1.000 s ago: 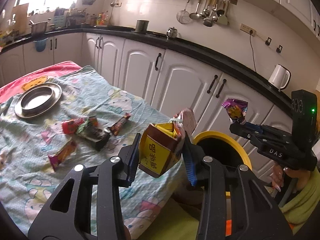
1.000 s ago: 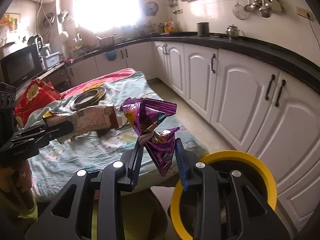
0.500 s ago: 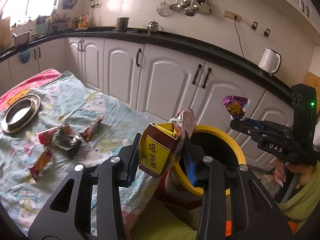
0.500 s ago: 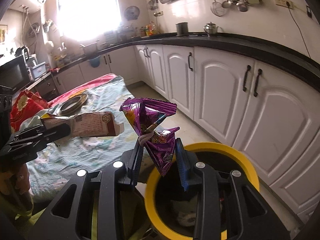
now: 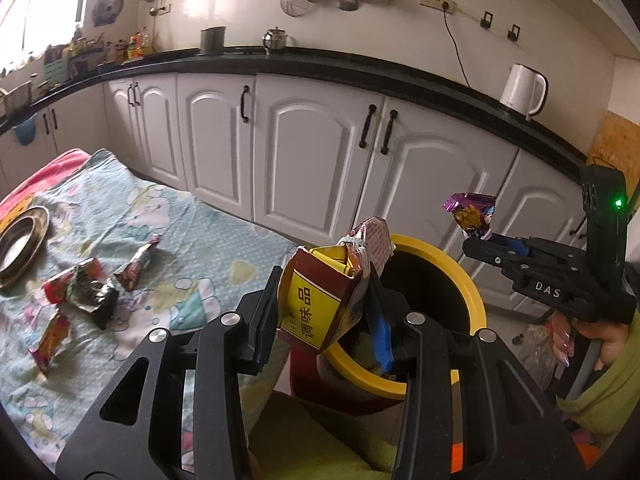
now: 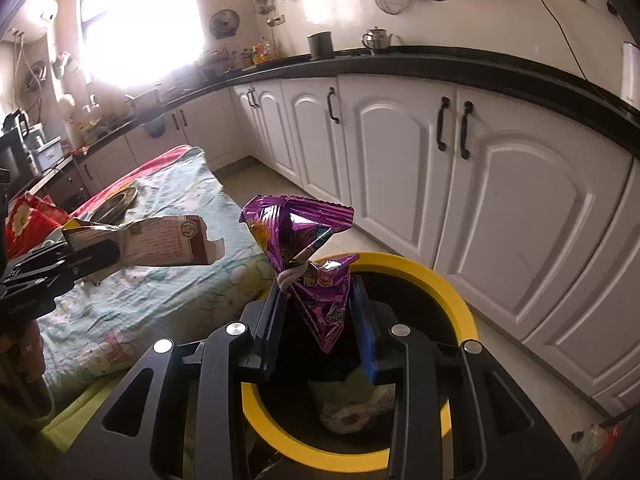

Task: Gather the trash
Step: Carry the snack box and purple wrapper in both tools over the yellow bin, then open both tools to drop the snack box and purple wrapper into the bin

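My left gripper (image 5: pixel 324 304) is shut on a crumpled brown and yellow carton (image 5: pixel 320 300), held at the near rim of a yellow-rimmed bin (image 5: pixel 472 292). That carton (image 6: pixel 160 246) also shows at the left of the right wrist view, beside the table edge. My right gripper (image 6: pixel 320 308) is shut on a purple foil wrapper (image 6: pixel 308 248) directly above the bin's opening (image 6: pixel 448 292), where some trash lies at the bottom. From the left wrist view the purple wrapper (image 5: pixel 472 212) sticks up from the right gripper beyond the bin.
Several snack wrappers (image 5: pixel 92 288) lie on the cloth-covered table (image 5: pixel 192 232) with a metal dish (image 5: pixel 20 240) at its far left. White cabinets (image 5: pixel 304 168) run close behind the bin. A hand (image 5: pixel 576 340) holds the right gripper's handle.
Both grippers have swung to the right, away from the table and toward the bin, each keeping its load. The bin now sits directly under the right gripper.
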